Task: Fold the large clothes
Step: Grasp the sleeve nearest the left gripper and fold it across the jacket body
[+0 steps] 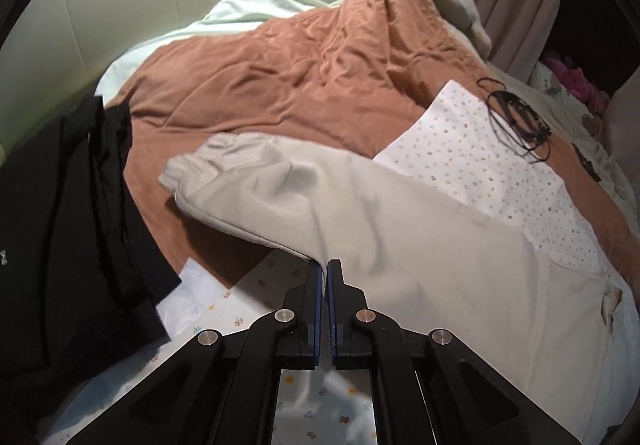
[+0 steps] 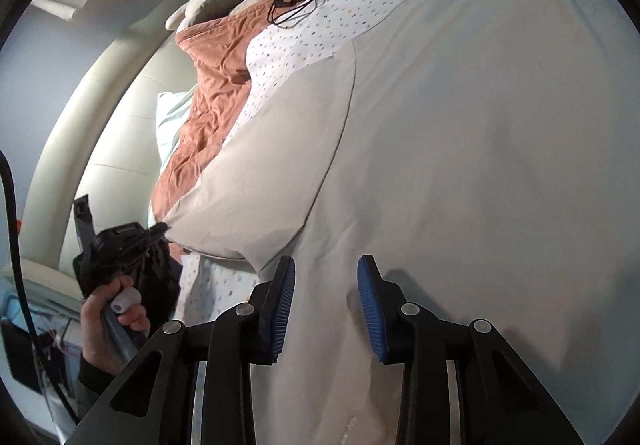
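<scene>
We pinch the edge of the beige garment (image 1: 400,221) in our closed left tongs (image 1: 324,269), mid-fold on the bed (image 1: 280,77). Our right tongs (image 2: 326,273) gape empty over the cloth; next they need a matching edge to carry across.

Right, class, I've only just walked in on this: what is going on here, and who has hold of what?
A person with a handheld gripper in each hand is folding a pale grey garment spread on a bed over an orange-brown blanket. The left gripper is shut on the garment's edge, pinching a fold of it. The right gripper is open, its fingers poised over the broad body of the garment, gripping nothing. A black garment lies bunched to the left, and a black cord rests on a dotted sheet.
</scene>
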`<action>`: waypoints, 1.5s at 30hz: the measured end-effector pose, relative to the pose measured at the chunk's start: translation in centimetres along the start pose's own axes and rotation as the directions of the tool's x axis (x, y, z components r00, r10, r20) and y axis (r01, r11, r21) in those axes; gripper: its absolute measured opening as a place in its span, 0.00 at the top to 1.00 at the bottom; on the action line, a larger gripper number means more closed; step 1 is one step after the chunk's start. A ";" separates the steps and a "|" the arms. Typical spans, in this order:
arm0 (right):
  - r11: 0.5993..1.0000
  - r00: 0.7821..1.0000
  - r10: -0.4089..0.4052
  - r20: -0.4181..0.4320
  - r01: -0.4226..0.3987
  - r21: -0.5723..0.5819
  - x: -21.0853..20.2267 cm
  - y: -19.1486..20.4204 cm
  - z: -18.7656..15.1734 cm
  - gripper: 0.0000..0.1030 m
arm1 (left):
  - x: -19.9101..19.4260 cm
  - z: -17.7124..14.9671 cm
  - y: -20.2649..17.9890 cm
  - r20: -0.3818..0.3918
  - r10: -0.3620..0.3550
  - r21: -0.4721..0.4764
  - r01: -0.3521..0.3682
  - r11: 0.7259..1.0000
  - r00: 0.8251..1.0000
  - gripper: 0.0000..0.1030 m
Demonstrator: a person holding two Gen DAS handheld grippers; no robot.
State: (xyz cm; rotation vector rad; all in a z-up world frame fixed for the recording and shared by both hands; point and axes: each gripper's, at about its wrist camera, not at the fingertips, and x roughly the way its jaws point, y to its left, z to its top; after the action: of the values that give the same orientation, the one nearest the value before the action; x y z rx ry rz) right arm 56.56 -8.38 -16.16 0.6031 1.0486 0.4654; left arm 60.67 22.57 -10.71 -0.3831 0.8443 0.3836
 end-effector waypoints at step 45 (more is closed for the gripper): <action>0.956 0.948 -0.213 0.236 0.153 0.249 -20.0 -9.6 -2.8 0.64 | -16.2 -14.4 -31.1 -0.267 -0.466 0.579 0.526 0.623 0.844 0.97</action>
State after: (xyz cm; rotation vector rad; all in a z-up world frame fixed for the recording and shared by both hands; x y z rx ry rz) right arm 46.14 -27.23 -10.38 0.7405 0.9001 0.0963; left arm 56.30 -13.91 -1.43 0.0191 0.8638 -0.4590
